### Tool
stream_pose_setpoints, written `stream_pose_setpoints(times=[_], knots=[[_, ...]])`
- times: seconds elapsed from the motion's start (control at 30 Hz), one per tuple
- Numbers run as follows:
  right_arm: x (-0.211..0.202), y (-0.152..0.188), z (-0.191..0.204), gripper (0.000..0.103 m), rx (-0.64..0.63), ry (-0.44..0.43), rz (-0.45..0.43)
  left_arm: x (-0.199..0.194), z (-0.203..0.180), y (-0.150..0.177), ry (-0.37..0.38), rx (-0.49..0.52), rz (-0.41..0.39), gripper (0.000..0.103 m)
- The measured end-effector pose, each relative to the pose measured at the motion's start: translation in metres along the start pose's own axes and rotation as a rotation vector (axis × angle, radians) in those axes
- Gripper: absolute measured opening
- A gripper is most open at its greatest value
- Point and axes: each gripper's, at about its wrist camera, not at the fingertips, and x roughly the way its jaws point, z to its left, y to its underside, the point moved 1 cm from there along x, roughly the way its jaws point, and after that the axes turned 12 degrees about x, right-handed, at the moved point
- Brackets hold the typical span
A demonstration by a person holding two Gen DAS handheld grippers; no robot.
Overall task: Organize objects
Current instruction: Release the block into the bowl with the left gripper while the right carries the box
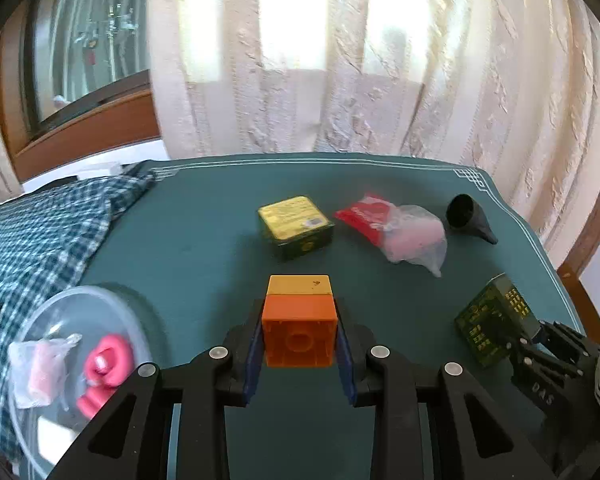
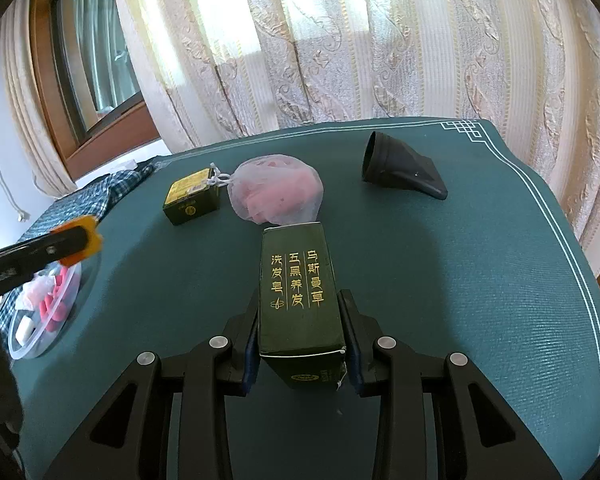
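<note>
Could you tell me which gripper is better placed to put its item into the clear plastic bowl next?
Probably the left gripper. Its orange and yellow block is beside the clear bowl, whereas the right gripper, shut on the dark green box, is farther away.

A home is suggested: a patterned lace curtain [image 2: 340,40] is hung before a wood-framed window [image 1: 84,80], and a tabletop [image 2: 460,260] is covered by a teal cloth, with a checked garment [image 1: 40,232] laid on it.
</note>
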Motion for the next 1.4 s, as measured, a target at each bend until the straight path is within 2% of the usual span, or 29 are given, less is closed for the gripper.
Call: stream_pose_setpoints(times=[0.3, 0.63, 1.07, 1.4], knots=[[-0.011, -0.002, 0.011, 0.035, 0.012, -0.017, -0.009, -0.029, 0.047, 0.031, -0.083, -0.077, 0.011, 0.033], [-0.020, 0.001, 0.044, 0.035, -0.015, -0.057, -0.013, -0.043, 0.101, 0.063, -0.159, -0.165, 0.043, 0.033], [-0.019, 0.011, 0.096, 0.035, -0.074, -0.110, 0.009, -0.040, 0.145, 0.081, -0.181, -0.211, 0.052, 0.033], [-0.012, 0.019, 0.135, 0.035, -0.121, -0.150, 0.034, -0.029, 0.169, 0.076, -0.170, -0.232, 0.045, 0.033]])
